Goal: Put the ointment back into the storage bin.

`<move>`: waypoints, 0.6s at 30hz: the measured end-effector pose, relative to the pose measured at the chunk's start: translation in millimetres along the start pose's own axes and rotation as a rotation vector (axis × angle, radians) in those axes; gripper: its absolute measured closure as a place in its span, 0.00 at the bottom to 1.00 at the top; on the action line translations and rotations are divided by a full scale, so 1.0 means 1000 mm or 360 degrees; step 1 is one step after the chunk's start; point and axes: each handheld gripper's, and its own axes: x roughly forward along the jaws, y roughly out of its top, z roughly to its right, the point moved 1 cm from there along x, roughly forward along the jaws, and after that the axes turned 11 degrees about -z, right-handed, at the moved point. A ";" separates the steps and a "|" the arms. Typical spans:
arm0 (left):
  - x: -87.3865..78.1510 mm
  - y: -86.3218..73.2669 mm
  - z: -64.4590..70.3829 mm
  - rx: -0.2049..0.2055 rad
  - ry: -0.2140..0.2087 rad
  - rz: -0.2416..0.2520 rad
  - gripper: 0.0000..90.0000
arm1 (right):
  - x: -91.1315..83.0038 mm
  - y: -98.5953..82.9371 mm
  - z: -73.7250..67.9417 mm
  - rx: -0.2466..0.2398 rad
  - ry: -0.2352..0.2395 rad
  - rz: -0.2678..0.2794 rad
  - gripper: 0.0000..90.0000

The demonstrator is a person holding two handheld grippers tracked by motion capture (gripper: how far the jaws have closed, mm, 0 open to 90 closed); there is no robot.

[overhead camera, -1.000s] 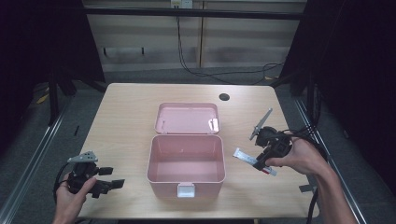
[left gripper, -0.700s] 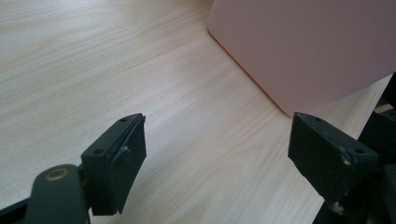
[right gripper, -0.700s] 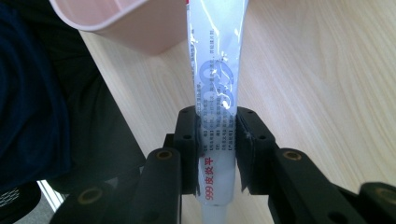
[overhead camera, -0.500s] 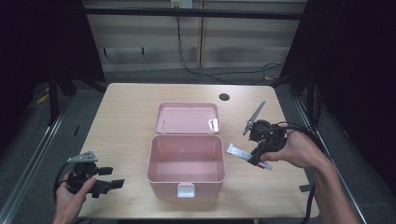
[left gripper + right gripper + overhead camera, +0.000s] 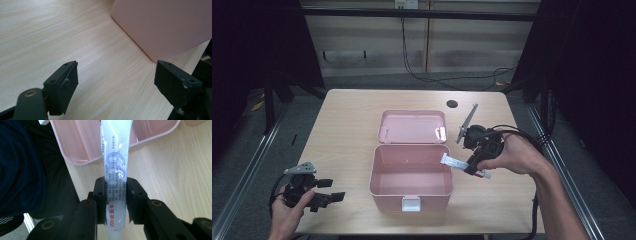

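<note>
At abt 8 o'clock of the table (image 5: 347, 120), near the front-left corner, the left gripper (image 5: 328, 196) rests low in the person's left hand (image 5: 287, 210); its jaws stand wide apart w/ nothing between them, and in the left gripper view they frame bare wood and one rounded corner of the pink box (image 5: 162, 25). In the centre of the table the pink box (image 5: 411, 171) stands w/ its lid (image 5: 413, 126) laid back flat at 12 o'clock, and the inside looks bare as far as I can see. At 3 o'clock of the box, the right gripper (image 5: 473, 165) is clamped on a white tube (image 5: 457, 162); in the right gripper view the jaws press the tube (image 5: 115, 165) on both sides near its cap end, and the flat tail reaches over the rim of the box. So the tube is in the air, held across the right rim, partly above the opening and not yet inside. I judge the step is to put the tube into the box. What can go wrong: the tube is soft and smooth, so it may slip or turn in the jaws if the hand tilts too quick; if it is released too early, its cap end is outside the rim, so it can tip back onto the table; and if the gripper goes too low, it may hit the rim and push the light box.
</note>
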 end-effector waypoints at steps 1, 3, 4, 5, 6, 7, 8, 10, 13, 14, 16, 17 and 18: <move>0.000 0.000 0.000 -0.0001 -0.0002 0.0000 0.21 | 0.000 0.002 0.000 -0.0008 -0.0001 -0.0002 0.80; 0.000 0.000 0.000 -0.0005 -0.0003 0.0000 0.21 | 0.000 0.007 -0.001 -0.0028 -0.0006 -0.0005 0.80; 0.000 0.000 0.000 -0.0005 -0.0004 0.0000 0.21 | -0.001 0.008 -0.002 -0.0029 -0.0001 -0.0008 0.80; 0.000 0.000 0.000 -0.0003 -0.0002 0.0000 0.21 | -0.001 0.011 -0.004 -0.0048 -0.0015 -0.0013 0.80; 0.000 0.000 0.000 -0.0005 -0.0004 0.0000 0.21 | -0.001 0.013 -0.005 -0.0074 -0.0027 -0.0007 0.80; 0.000 0.000 0.001 -0.0005 -0.0004 0.0000 0.21 | -0.002 0.015 -0.006 -0.0077 -0.0023 -0.0010 0.80; 0.000 0.000 0.001 -0.0004 -0.0004 0.0000 0.21 | -0.002 0.017 -0.008 -0.0084 -0.0019 -0.0015 0.80; 0.000 0.000 0.001 -0.0002 0.0001 0.0004 0.21 | -0.003 0.022 -0.010 -0.0110 -0.0014 -0.0020 0.80; 0.000 0.000 0.001 -0.0004 0.0000 0.0007 0.21 | -0.004 0.028 -0.011 -0.0129 -0.0017 -0.0012 0.80; 0.000 0.000 0.001 -0.0004 0.0000 0.0007 0.21 | -0.004 0.031 -0.012 -0.0132 -0.0011 -0.0015 0.80; 0.000 0.000 0.001 -0.0001 -0.0002 0.0008 0.21 | -0.004 0.036 -0.012 -0.0145 -0.0009 -0.0020 0.80; 0.000 0.000 0.001 -0.0007 0.0000 0.0015 0.21 | -0.003 0.038 -0.012 -0.0145 -0.0006 -0.0025 0.80; -0.001 0.000 0.001 -0.0010 -0.0002 0.0021 0.21 | -0.003 0.040 -0.013 -0.0161 -0.0003 -0.0025 0.80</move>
